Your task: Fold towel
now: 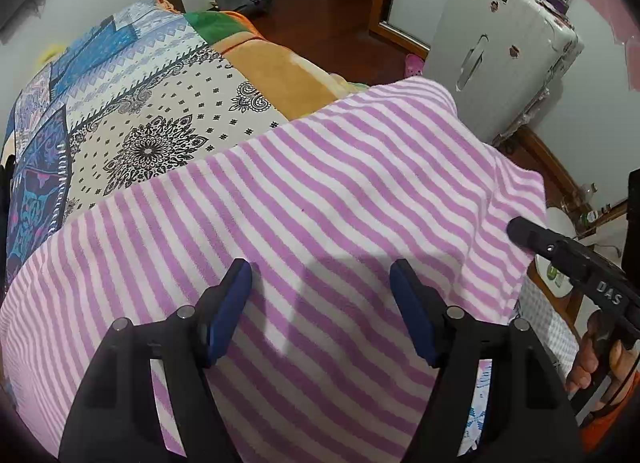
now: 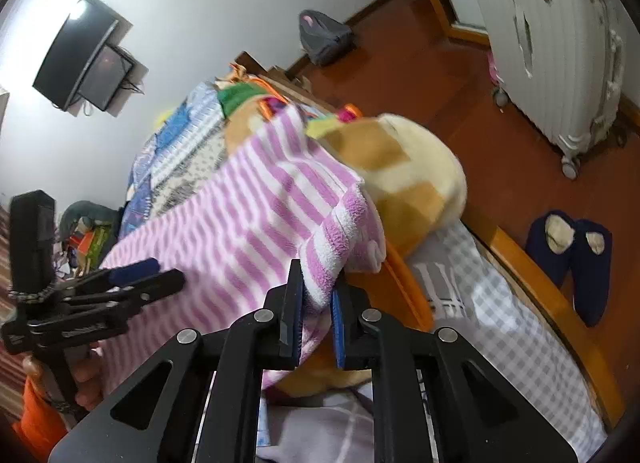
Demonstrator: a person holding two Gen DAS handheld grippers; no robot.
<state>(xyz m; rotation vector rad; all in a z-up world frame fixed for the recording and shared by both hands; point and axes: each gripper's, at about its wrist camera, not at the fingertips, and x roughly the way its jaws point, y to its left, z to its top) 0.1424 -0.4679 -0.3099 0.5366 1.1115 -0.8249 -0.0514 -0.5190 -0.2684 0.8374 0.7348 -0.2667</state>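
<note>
Right gripper pinches the towel's corner; left gripper gapes wide above it.

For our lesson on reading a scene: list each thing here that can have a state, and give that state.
Striped towel: spread on the bed, one corner pinched and raised.
Right gripper: shut on the towel corner.
Left gripper: open above the towel.
Suitcase: upright, closed.
Slippers: paired on the floor.

Left hand-held gripper: black frame, blue pads, round silver screws.
Right hand-held gripper: black frame, blue pads, silver screws; white "DAS" lettering on its side.
Sleeve: orange, at the wrist.
</note>
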